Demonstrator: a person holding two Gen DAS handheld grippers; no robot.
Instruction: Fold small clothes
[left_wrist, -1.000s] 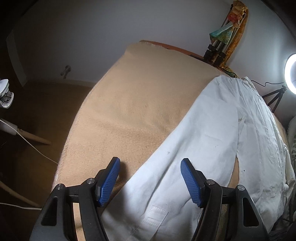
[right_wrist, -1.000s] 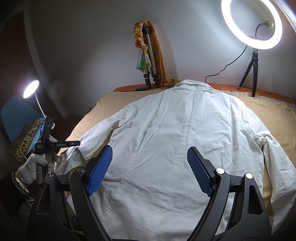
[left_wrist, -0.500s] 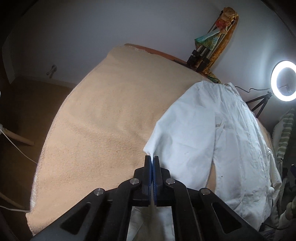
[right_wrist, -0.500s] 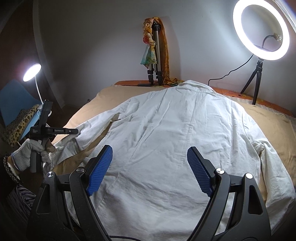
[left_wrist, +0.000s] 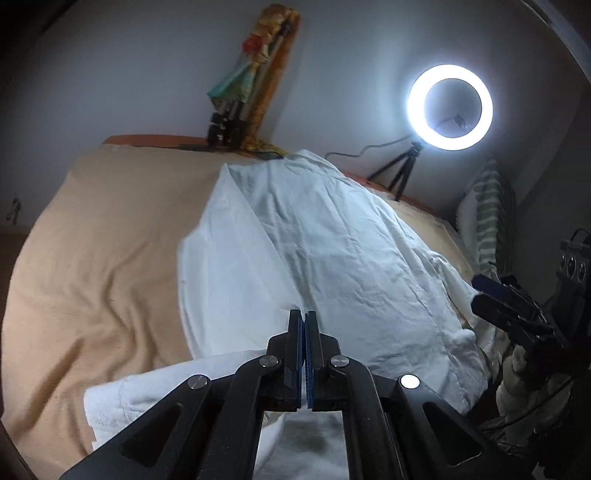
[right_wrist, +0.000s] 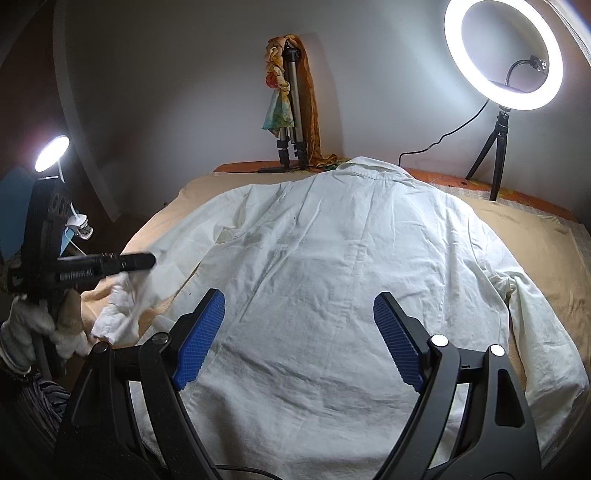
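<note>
A white long-sleeved shirt lies back-up on a tan blanket, collar at the far end. My left gripper is shut on the shirt's left sleeve and holds it lifted over toward the shirt's body; it also shows in the right wrist view at the left, held by a gloved hand. My right gripper is open and empty, hovering over the shirt's lower back. The right sleeve lies flat along the right side.
A lit ring light on a small tripod stands at the back right. A folded tripod draped with cloth stands at the back middle. A desk lamp shines at the left. A striped cloth hangs at the right.
My left gripper closed on the left sleeve and has carried it up and rightward over the shirt. My right gripper has stayed open over the shirt.
</note>
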